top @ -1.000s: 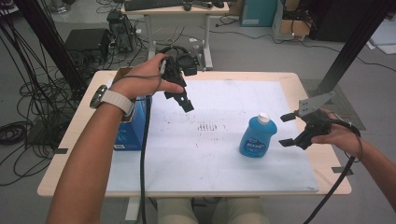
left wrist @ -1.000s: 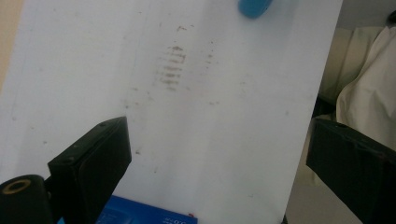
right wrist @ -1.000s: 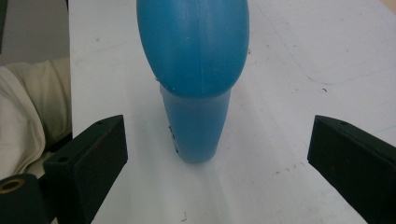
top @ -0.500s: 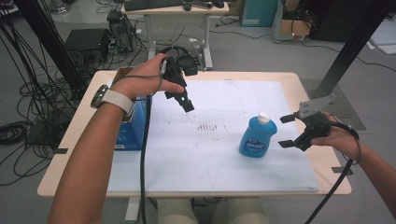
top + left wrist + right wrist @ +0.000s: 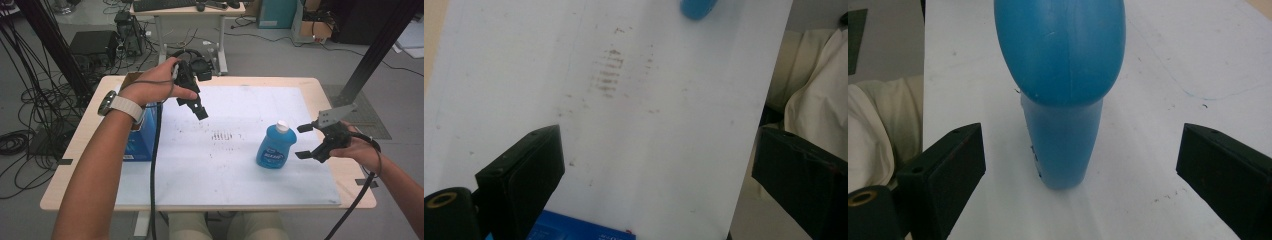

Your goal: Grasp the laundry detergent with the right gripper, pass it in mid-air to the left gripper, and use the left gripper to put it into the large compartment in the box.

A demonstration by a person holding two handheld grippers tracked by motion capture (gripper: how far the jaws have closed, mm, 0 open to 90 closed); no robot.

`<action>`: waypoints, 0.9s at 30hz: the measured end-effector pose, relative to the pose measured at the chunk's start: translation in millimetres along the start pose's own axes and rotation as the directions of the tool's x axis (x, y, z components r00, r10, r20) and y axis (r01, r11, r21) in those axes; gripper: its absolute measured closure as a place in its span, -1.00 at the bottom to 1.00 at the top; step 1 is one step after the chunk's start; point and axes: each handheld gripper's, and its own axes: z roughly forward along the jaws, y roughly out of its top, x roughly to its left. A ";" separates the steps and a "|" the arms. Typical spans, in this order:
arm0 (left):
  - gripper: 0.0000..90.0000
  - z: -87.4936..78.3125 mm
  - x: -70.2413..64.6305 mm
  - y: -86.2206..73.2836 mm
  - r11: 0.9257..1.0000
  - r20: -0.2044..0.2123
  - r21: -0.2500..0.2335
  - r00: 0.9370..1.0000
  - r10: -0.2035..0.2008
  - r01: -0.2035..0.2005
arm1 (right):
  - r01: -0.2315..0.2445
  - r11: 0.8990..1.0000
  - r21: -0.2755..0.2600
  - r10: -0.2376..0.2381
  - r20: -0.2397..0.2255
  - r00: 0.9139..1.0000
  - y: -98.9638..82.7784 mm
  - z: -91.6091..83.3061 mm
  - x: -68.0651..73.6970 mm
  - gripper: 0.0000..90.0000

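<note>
A blue bottle (image 5: 276, 146) with a white cap stands upright on the white mat (image 5: 225, 170), right of centre. My right gripper (image 5: 302, 142) is just to its right, open, one jaw on each side of the line toward the bottle and not touching it. In the right gripper view the bottle (image 5: 1060, 75) stands close ahead of the right gripper (image 5: 1080, 160), beyond its wide-apart jaws. My left gripper (image 5: 194, 107) hangs above the mat's far left part, open and empty. In the left gripper view the left gripper (image 5: 659, 165) looks down on the smudged mat, with the bottle (image 5: 698, 7) far off at the top.
A blue box (image 5: 142, 140) lies at the table's left edge, under my left forearm; its corner (image 5: 579, 231) shows below the left jaws. Faint dark smudges (image 5: 225, 135) mark the mat's middle. Desks, cables and equipment stand on the floor behind the table (image 5: 80, 195).
</note>
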 end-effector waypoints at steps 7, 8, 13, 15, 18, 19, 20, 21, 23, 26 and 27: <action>-0.85 0.4 0.4 -0.3 1.000 0.000 -0.001 1.000 -0.001 0.001 | -0.022 1.000 -0.017 0.022 0.001 1.000 -1.7 4.1 1.4 -0.88; -0.85 0.5 0.5 -0.4 1.000 0.001 0.000 1.000 -0.002 0.002 | -0.058 0.998 -0.022 0.059 0.011 0.998 -1.3 5.0 4.4 -0.88; -0.85 2.0 0.5 -1.2 1.000 0.005 0.001 1.000 -0.003 0.003 | -0.058 0.998 -0.035 0.058 0.010 0.998 -1.1 6.8 4.4 -0.88; -0.85 2.1 0.4 -1.7 1.000 0.005 0.000 1.000 -0.006 0.006 | -0.058 0.998 -0.034 0.058 0.009 0.998 -1.1 7.2 4.5 -0.88; -0.85 1.9 0.5 -1.9 1.000 0.005 0.000 1.000 -0.005 0.005 | -0.059 0.998 -0.035 0.059 0.008 0.998 -1.3 7.2 4.4 -0.88; -0.85 1.9 0.6 -1.9 1.000 0.006 0.001 1.000 -0.006 0.006 | -0.061 0.998 -0.035 0.061 0.008 0.998 -1.5 7.0 4.3 -0.88; -0.85 2.0 0.8 -2.0 1.000 0.005 0.000 1.000 -0.004 0.004 | -0.061 0.997 -0.037 0.061 0.009 0.998 -1.6 7.1 4.2 -0.88; -0.85 2.1 0.8 -1.9 1.000 0.004 0.000 1.000 -0.004 0.004 | -0.061 0.997 -0.037 0.061 0.008 0.998 -1.7 7.2 4.1 -0.88; -0.85 2.4 0.8 -1.9 1.000 0.006 0.000 1.000 -0.004 0.004 | -0.066 0.997 -0.034 0.067 0.007 0.998 -1.9 7.7 4.6 -0.88; -0.85 2.7 0.7 -2.0 1.000 0.007 0.000 1.000 -0.005 0.005 | -0.062 0.997 -0.035 0.062 0.005 0.998 -2.1 8.3 4.4 -0.88; -0.85 2.6 0.7 -2.0 1.000 0.007 0.000 1.000 -0.005 0.005 | -0.062 0.997 -0.034 0.062 0.005 0.998 -2.2 8.5 4.3 -0.88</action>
